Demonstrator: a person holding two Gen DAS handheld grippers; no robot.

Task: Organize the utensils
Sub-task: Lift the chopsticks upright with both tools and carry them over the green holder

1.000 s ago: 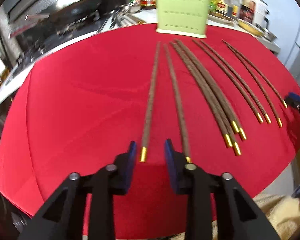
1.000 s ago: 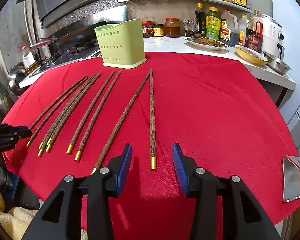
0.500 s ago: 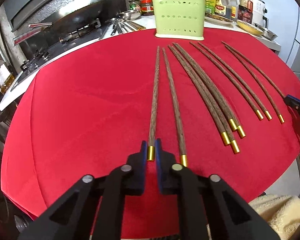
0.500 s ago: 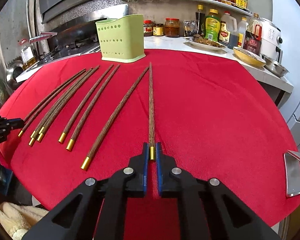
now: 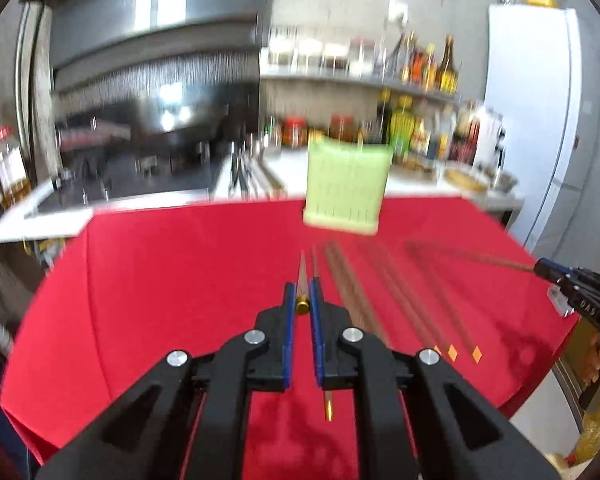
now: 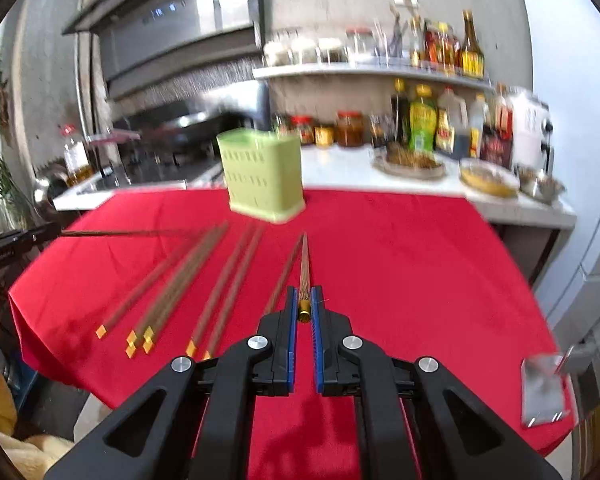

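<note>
The left tongs (image 5: 303,300) are clamped on the gold end of one chopstick (image 5: 302,276). It is lifted off the red table (image 5: 160,280). The stick points straight out ahead, thin tip first. The green holder (image 5: 346,188) stands at the far edge of the table, ahead and a little to the right of that tip.

In the middle, the loose chopsticks (image 5: 352,292) lie flat on the cloth. They lie in a row with their gold ends near the person and their tips toward the holder. They are low, under both lifted sticks, so I think they are not in the way.

The right tongs (image 6: 305,300) are squeezed on the gold end of a second chopstick (image 6: 305,268), also up in the air. Its tip points ahead, and the holder is ahead and a little to the left.

Both hands look about as near to the holder; I cannot tell which is nearer. The two tips will have to come together at the holder's open top, so they might bump. Bottles and jars (image 6: 422,128) stand behind the holder, on a white counter well apart from it.
</note>
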